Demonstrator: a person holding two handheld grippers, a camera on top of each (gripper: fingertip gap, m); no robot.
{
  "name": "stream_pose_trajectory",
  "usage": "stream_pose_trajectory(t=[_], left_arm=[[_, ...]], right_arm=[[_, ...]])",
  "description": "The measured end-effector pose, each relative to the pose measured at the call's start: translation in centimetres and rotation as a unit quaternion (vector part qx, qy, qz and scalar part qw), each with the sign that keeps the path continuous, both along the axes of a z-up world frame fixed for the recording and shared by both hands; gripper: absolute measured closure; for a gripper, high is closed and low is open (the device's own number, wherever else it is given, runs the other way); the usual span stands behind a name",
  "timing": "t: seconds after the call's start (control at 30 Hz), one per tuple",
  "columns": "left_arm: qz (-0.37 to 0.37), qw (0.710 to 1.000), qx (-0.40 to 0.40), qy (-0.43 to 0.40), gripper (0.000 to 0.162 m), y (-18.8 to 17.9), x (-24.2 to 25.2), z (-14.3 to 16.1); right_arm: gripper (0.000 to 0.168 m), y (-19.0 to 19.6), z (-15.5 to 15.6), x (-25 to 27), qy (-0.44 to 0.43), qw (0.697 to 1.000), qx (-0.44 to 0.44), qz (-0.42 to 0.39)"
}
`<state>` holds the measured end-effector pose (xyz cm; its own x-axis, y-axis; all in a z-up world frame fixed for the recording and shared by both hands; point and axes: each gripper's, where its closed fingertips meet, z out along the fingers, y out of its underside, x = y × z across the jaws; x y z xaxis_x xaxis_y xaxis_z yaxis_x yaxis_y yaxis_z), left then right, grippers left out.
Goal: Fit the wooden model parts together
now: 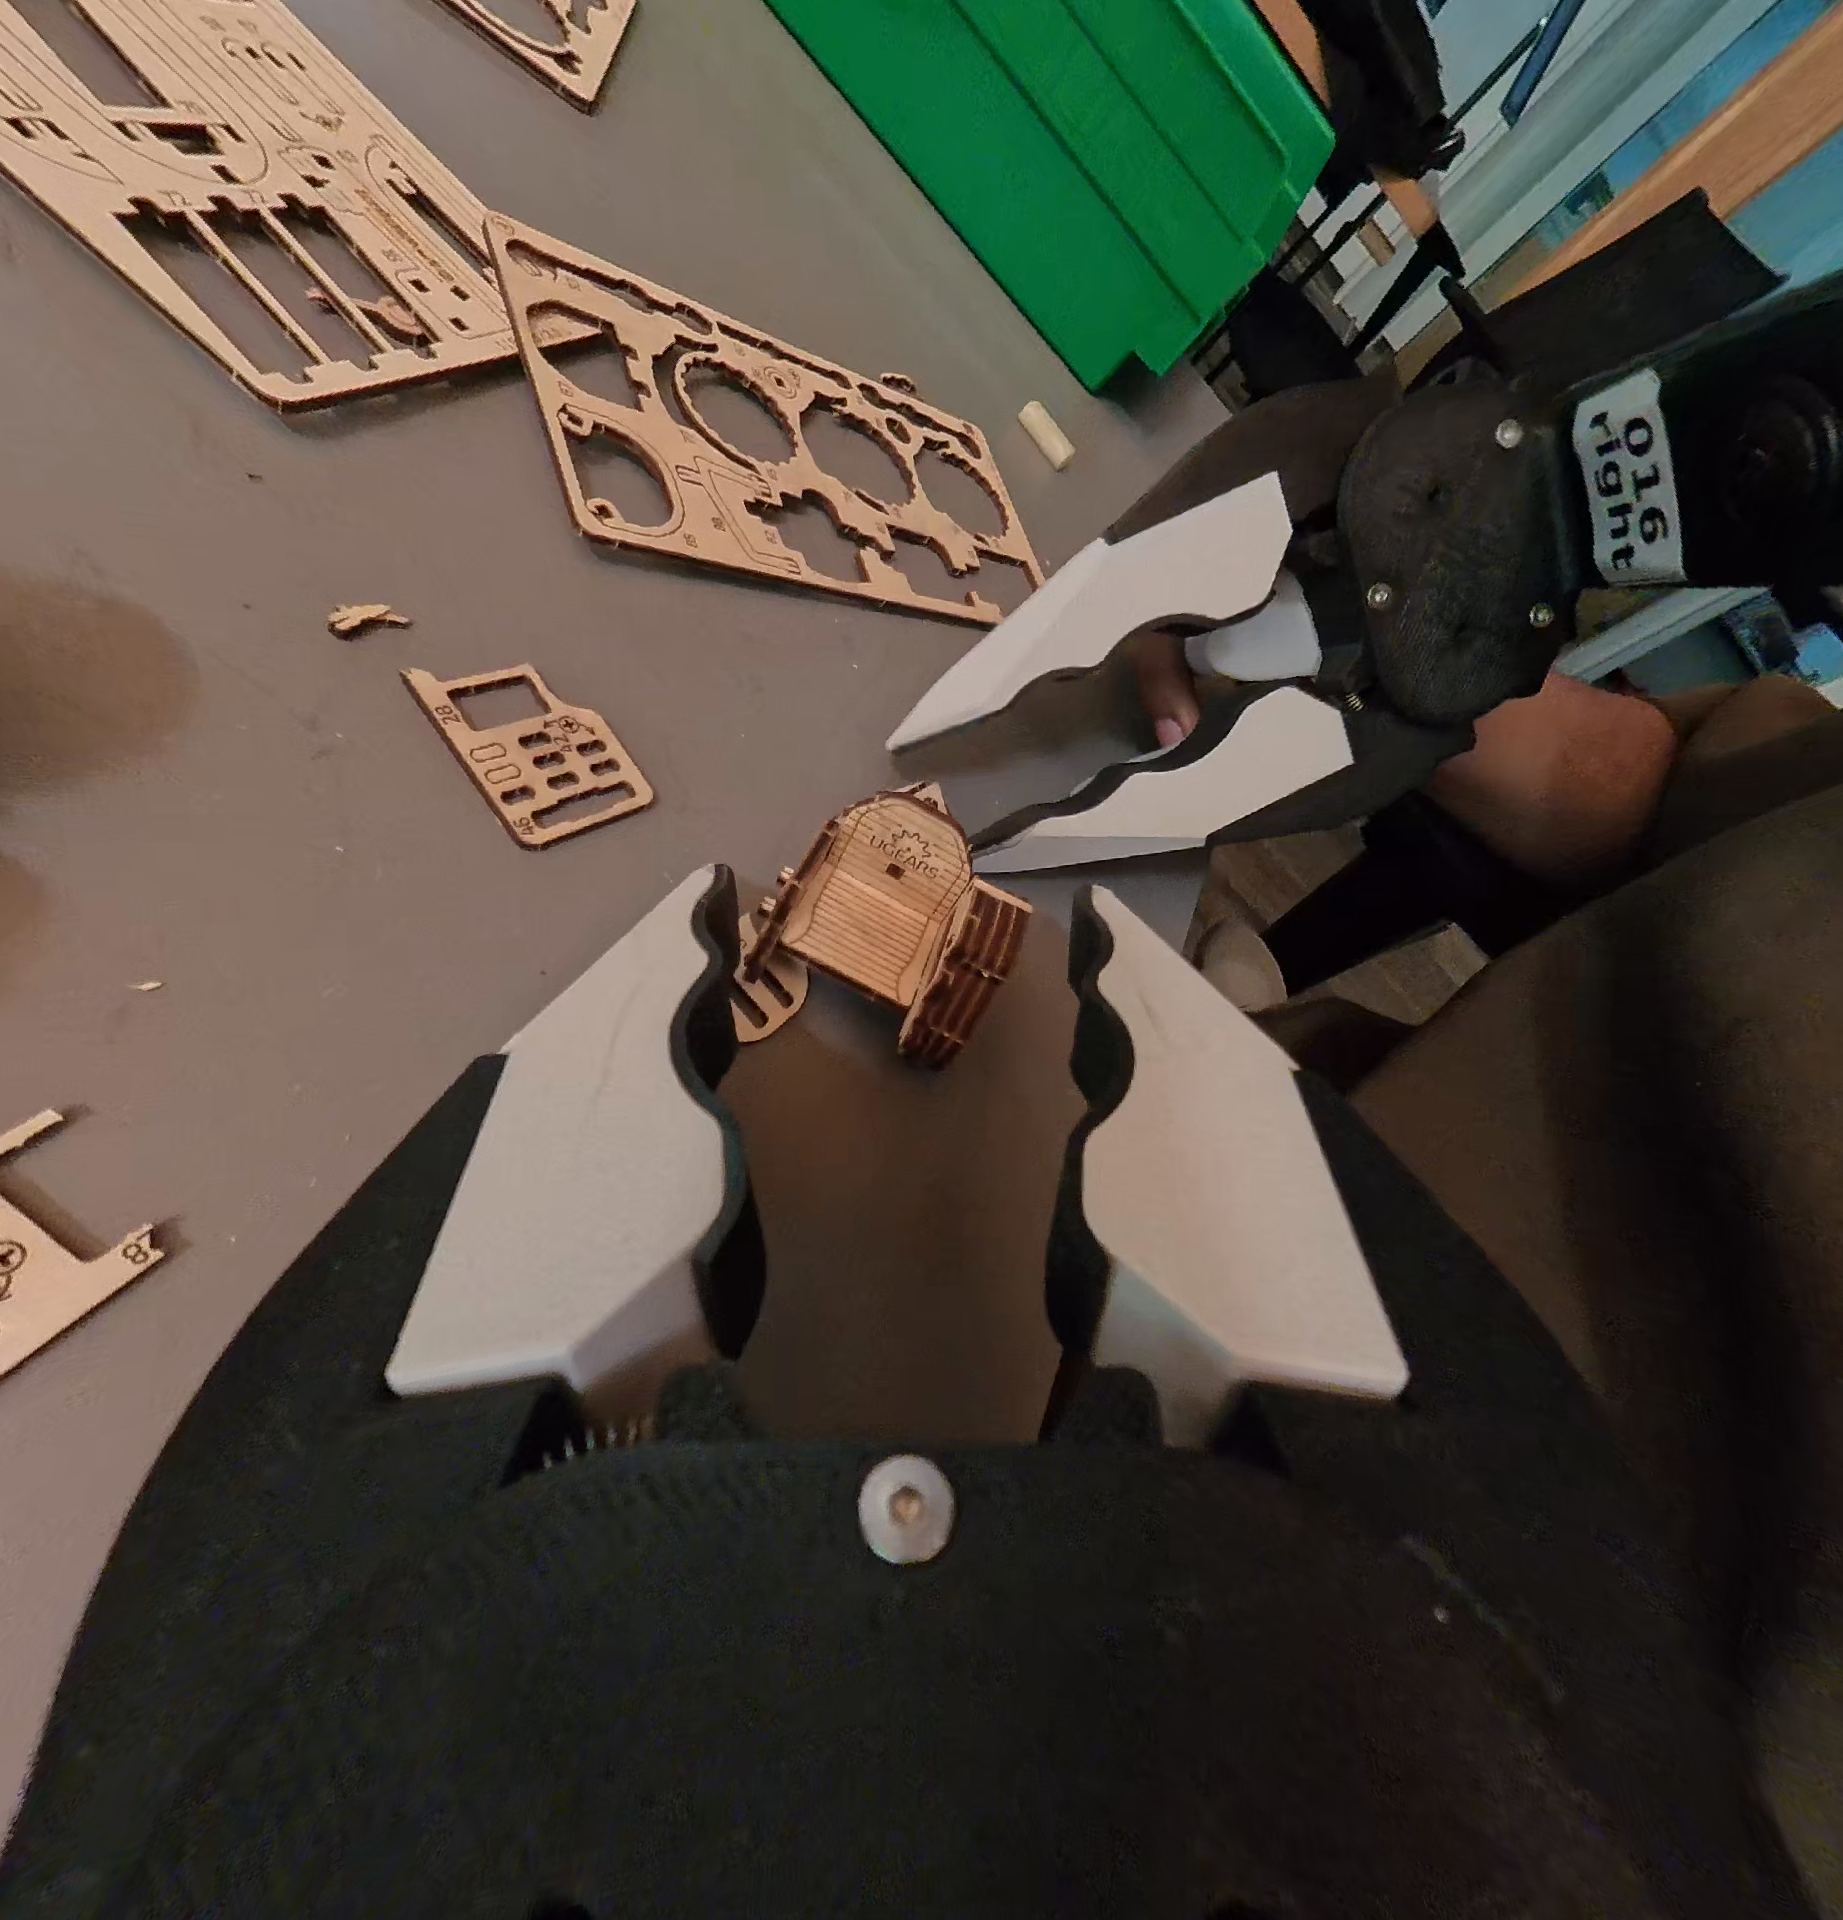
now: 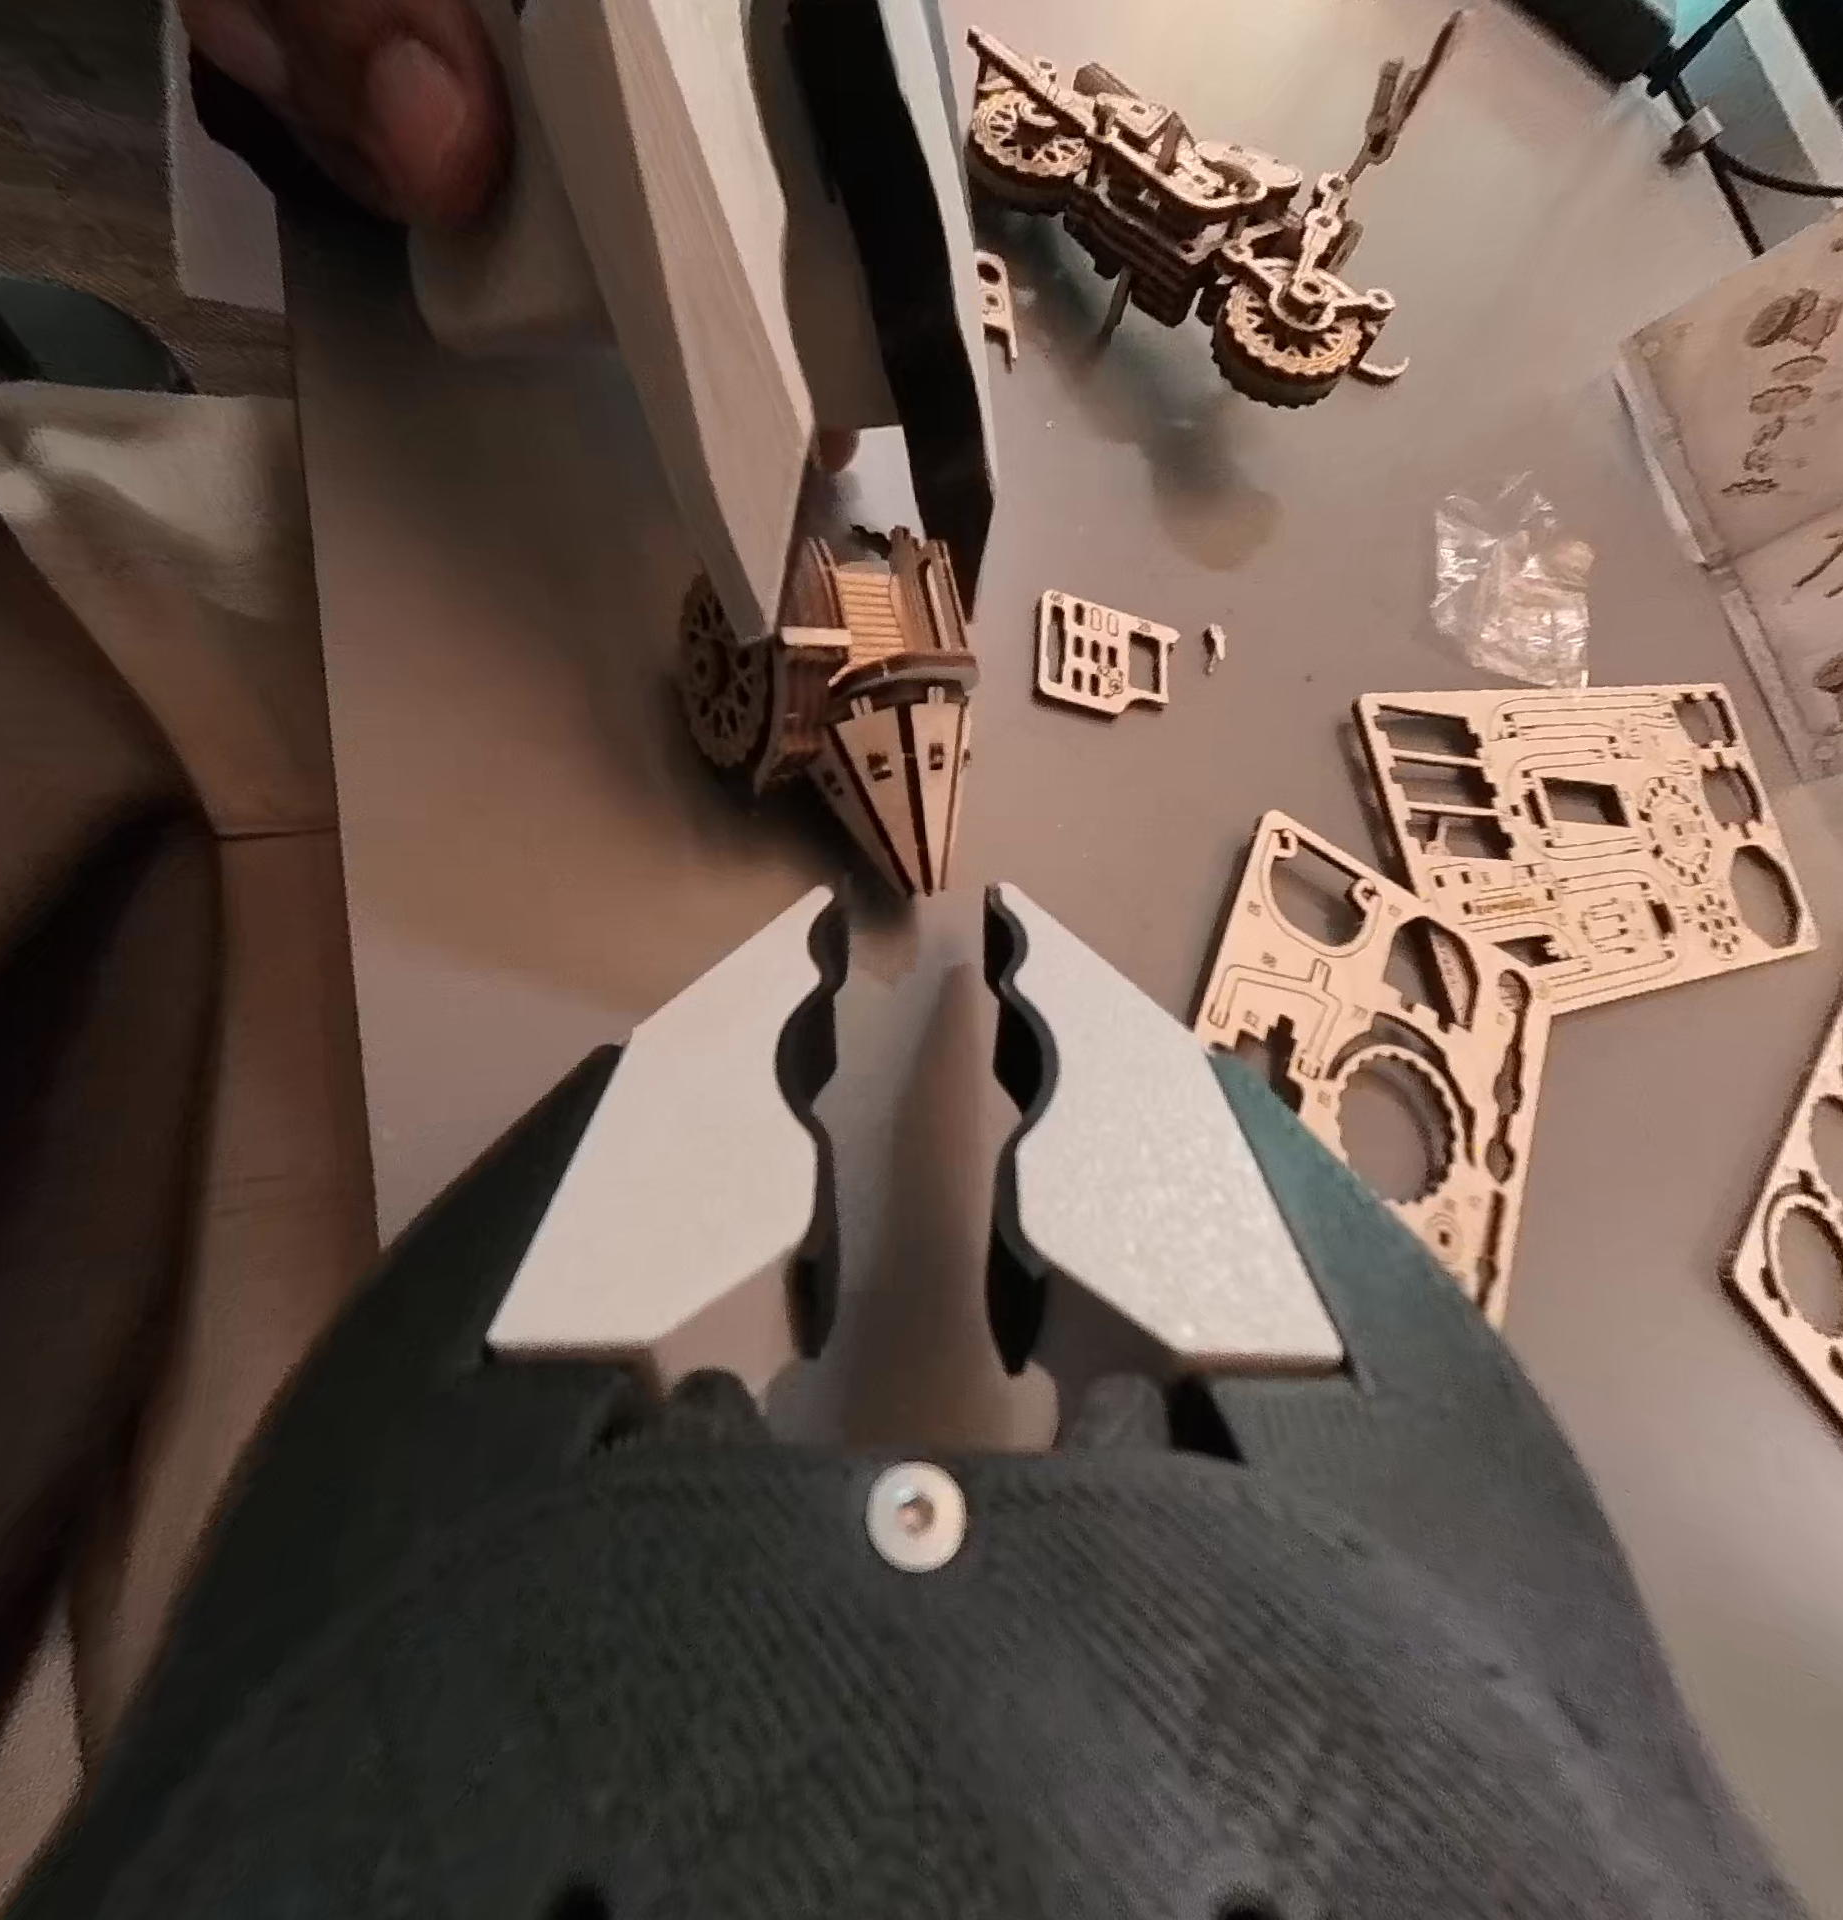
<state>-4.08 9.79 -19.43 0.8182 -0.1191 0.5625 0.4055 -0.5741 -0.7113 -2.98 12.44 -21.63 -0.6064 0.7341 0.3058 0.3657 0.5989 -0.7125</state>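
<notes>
A small wooden sidecar model (image 1: 886, 925) with a spoked wheel stands on the grey table (image 1: 273, 831) near its edge. My left gripper (image 1: 901, 894) is open, with its fingers on either side of the model; one fingertip (image 1: 714, 914) is next to a flat slotted part on the model's side. In the right wrist view the left gripper (image 2: 855, 592) comes down from the top around the model (image 2: 865, 686). My right gripper (image 2: 912, 904) is open and empty, its tips just short of the model's pointed nose. It also shows in the left wrist view (image 1: 932, 795).
A built wooden motorcycle (image 2: 1177, 208) stands farther back. A small cut-out panel (image 2: 1104, 649), several punched plywood sheets (image 2: 1364, 1039), a clear plastic bag (image 2: 1509, 592) and instruction pages (image 2: 1779, 416) lie about. A green bin (image 1: 1052, 156) sits at the far side. The left gripper's tips are roughly 4 cm from the right gripper's. My left tips are roughly 12 cm from the built wooden motorcycle (image 2: 1177, 208).
</notes>
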Motion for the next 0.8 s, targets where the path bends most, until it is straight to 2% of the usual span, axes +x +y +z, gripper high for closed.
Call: stream_pose_trajectory(t=[0.23, 0.5, 0.63, 0.8], left_arm=[[-0.023, 0.997, 0.071, 0.015, 0.084, -0.5, 0.6, 2.1], [0.025, 0.989, 0.129, 0.069, 0.084, -1.0, -2.0, 3.8], [0.032, 0.987, 0.135, 0.081, 0.085, -1.0, -2.2, 4.0], [0.033, 0.987, 0.132, 0.084, 0.086, -0.9, -2.2, 3.9]], right_arm=[[0.134, 1.3, 2.5, -0.2, 0.012, 0.991, -0.129, -0.037], [0.125, 3.5, 5.0, -0.2, 0.020, 0.960, -0.271, -0.071], [0.123, 3.6, 5.6, -0.1, 0.020, 0.950, -0.304, -0.070], [0.123, 3.3, 5.4, 0.0, 0.019, 0.954, -0.292, -0.067]])
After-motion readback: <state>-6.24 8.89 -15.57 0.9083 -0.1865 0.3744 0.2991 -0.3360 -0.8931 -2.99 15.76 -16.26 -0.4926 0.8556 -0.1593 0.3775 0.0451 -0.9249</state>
